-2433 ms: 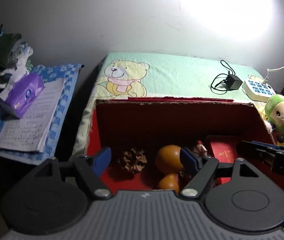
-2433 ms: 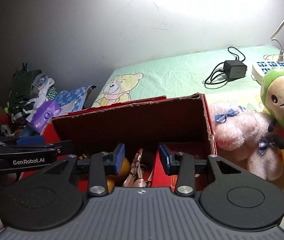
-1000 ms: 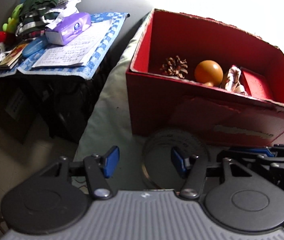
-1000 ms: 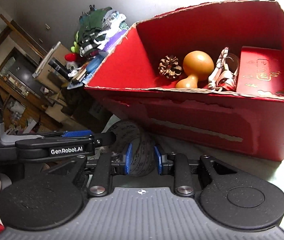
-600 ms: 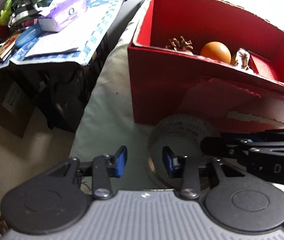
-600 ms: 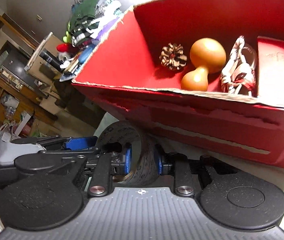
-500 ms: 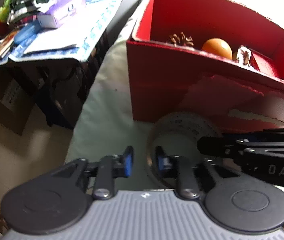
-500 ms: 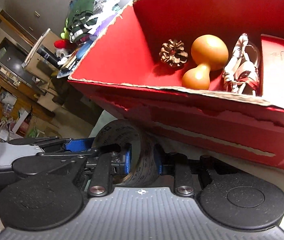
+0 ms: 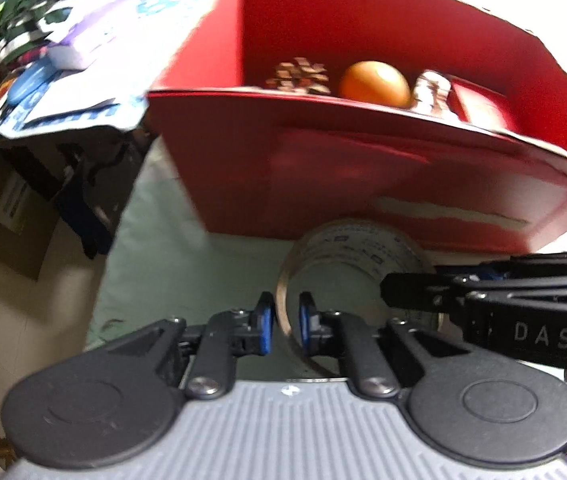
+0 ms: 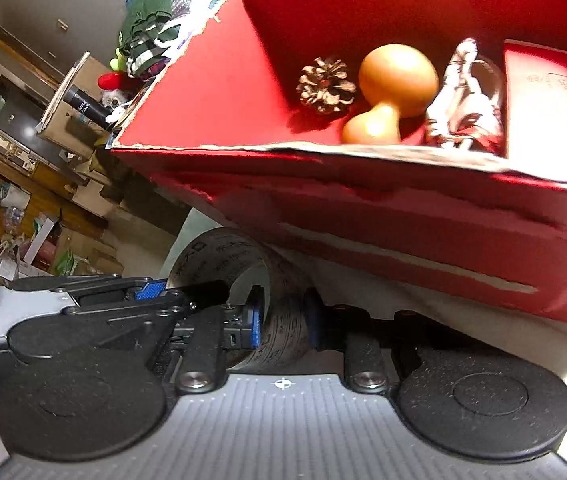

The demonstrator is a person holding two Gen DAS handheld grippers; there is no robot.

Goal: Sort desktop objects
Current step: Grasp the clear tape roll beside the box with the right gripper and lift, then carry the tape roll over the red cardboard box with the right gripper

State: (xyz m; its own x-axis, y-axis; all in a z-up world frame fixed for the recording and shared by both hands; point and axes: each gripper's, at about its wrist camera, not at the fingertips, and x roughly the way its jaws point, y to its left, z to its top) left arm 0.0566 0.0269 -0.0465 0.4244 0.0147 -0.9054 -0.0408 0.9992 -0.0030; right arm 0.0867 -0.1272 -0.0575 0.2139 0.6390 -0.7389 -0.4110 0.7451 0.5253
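A printed roll of tape (image 9: 347,256) stands on edge on the pale green cloth, right in front of the red cardboard box (image 9: 363,184). My left gripper (image 9: 282,322) is shut on the roll's near left rim. My right gripper (image 10: 281,326) is shut on the roll's wall (image 10: 279,300), reaching in from the right in the left wrist view. The box (image 10: 403,216) holds a pine cone (image 10: 325,86), an orange gourd (image 10: 391,88), a wrapped bundle (image 10: 463,108) and a small red box (image 10: 551,104).
A side table (image 9: 43,92) at the left carries papers, a tissue pack and folded clothes. Below it are a dark gap and floor. Wooden furniture and clutter (image 10: 23,168) stand at the far left in the right wrist view.
My left gripper's jaws have closed from wide open onto the tape roll's rim. Both views have shifted slightly closer to the box. My right gripper stays shut on the roll.
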